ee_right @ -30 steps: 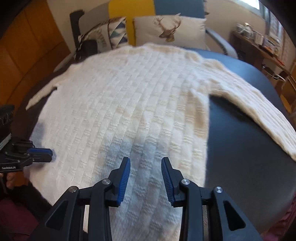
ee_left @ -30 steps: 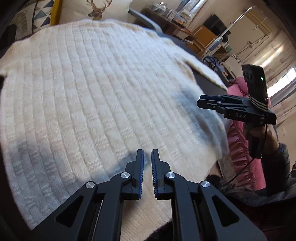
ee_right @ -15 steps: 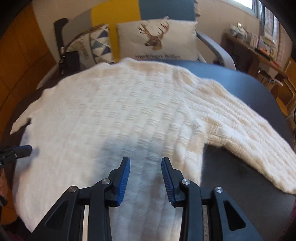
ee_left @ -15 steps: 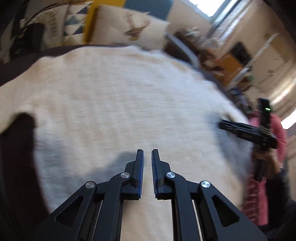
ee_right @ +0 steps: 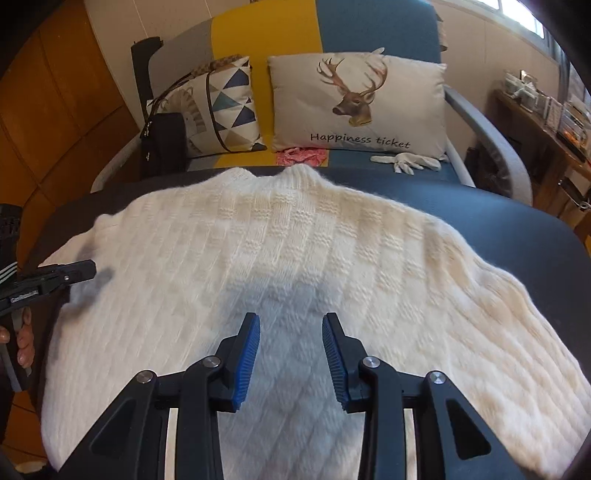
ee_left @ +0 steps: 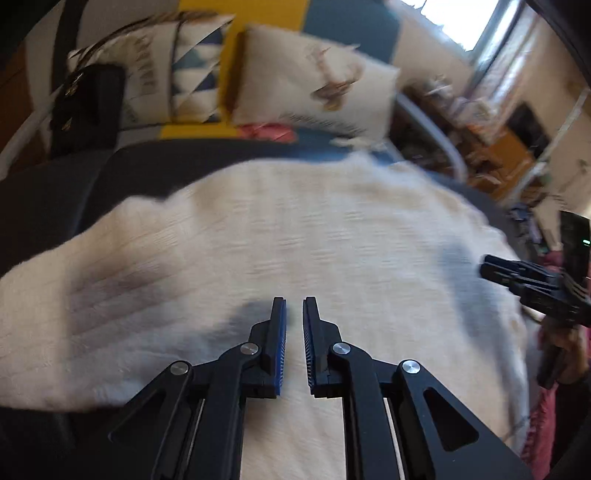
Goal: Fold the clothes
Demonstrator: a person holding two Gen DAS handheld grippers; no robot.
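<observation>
Both grippers have swung toward the sweater's (ee_right: 295, 251) collar. Left gripper (ee_left: 294, 325) nearly closed, empty; right gripper (ee_right: 291, 347) parted, empty. I judge it spread flat, unfolded.

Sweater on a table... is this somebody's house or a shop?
Probably a home living room. Behind the white sweater is a sofa with a deer pillow, and a cluttered wooden shelf stands by a window.

The left tongs (ee_left: 294, 325) point forward with their two blue pads almost together, with just a thin gap and nothing between them. The right tongs (ee_right: 291, 347) are spread wide and hold nothing. A hand (ee_right: 22, 341) grips the left tongs' handle.
</observation>
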